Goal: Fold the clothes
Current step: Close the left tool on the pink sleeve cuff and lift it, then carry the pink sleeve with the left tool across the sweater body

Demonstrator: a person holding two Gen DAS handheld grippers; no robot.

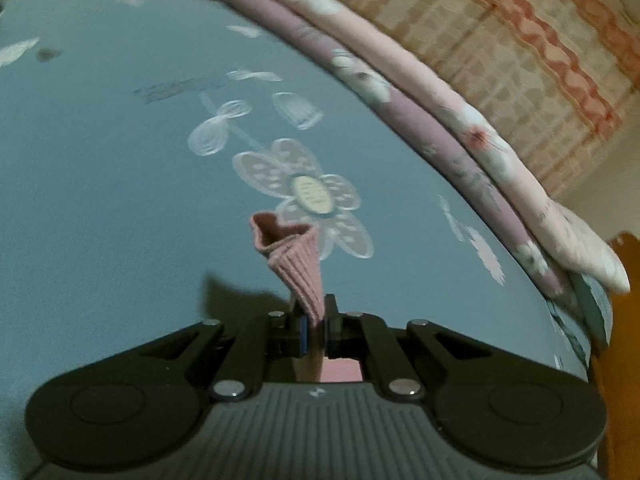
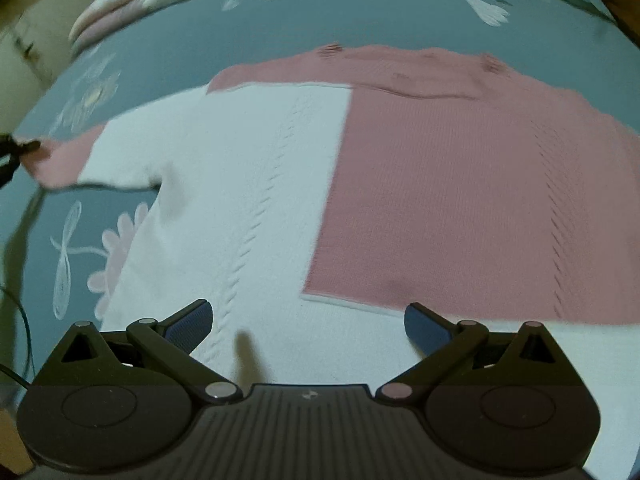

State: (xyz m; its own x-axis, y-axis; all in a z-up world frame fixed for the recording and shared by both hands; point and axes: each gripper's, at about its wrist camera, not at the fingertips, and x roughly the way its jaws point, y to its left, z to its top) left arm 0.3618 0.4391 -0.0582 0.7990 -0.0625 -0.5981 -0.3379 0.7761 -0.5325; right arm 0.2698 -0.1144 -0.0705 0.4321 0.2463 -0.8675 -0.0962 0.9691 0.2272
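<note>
the sweater (image 2: 280,184) lay spread on the bed (image 2: 360,12), a knit in white and pink blocks, the white part on the left of the right wrist view and the pink on the right. its body was flat and open, with no fold across it that i could see. the neckline sat at the far edge and the hem ran under the right tongs (image 2: 308,326), so the long axis went from the near side toward the far side, collar pointing away. the left sleeve stuck out sideways to the left, white at the shoulder and pink at the cuff (image 1: 286,240).

the left tongs (image 1: 316,326) were clamped on that pink ribbed cuff, which stood up out of them, and the sleeve looked lifted clear of the sheet, throwing a shadow beneath. the right tongs stood wide apart over the white hem, holding nothing.

as a judgement: the body was laid out and the sleeve was in hand, which would suit bringing it in across the chest; it would equally suit a sleeve being drawn out to flatten it. the body folds appeared to be left in either case. a folded quilt (image 1: 440,120) lay along the bed's far edge, well apart from the sweater.
</note>
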